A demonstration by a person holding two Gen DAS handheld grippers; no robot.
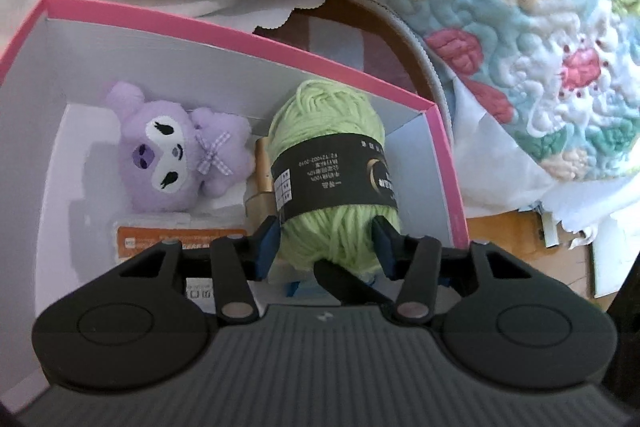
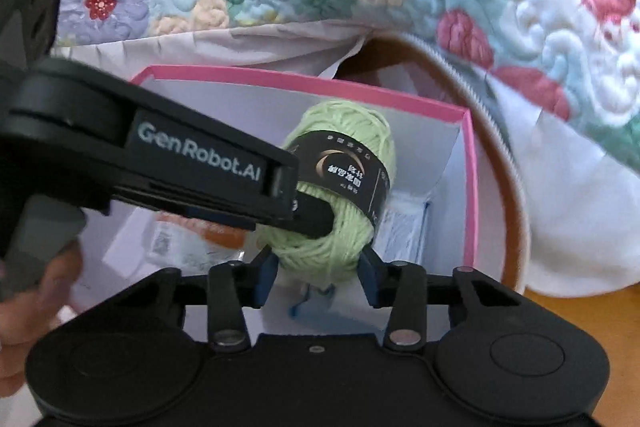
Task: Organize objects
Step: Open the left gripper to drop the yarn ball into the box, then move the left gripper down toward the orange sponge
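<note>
A light-green yarn ball (image 1: 332, 147) with a black paper band hangs low inside a pink-rimmed white box (image 1: 240, 39). My left gripper (image 1: 326, 247) has its blue pads against both flanks of the ball's near end, shut on it. In the right wrist view my right gripper (image 2: 316, 267) also clasps the yarn ball (image 2: 344, 163) from below, pads touching both sides. The left gripper's finger (image 2: 316, 219) crosses in from the left and lies on the ball. A black finger of the right gripper (image 1: 344, 283) shows under the ball in the left wrist view.
In the box lie a purple plush toy (image 1: 176, 155), a gold object (image 1: 260, 183), an orange-labelled packet (image 1: 180, 239) and something blue (image 2: 304, 303). A floral quilt (image 1: 520, 27) and white cloth crowd the box's far and right sides. A hand (image 2: 40, 299) holds the left gripper.
</note>
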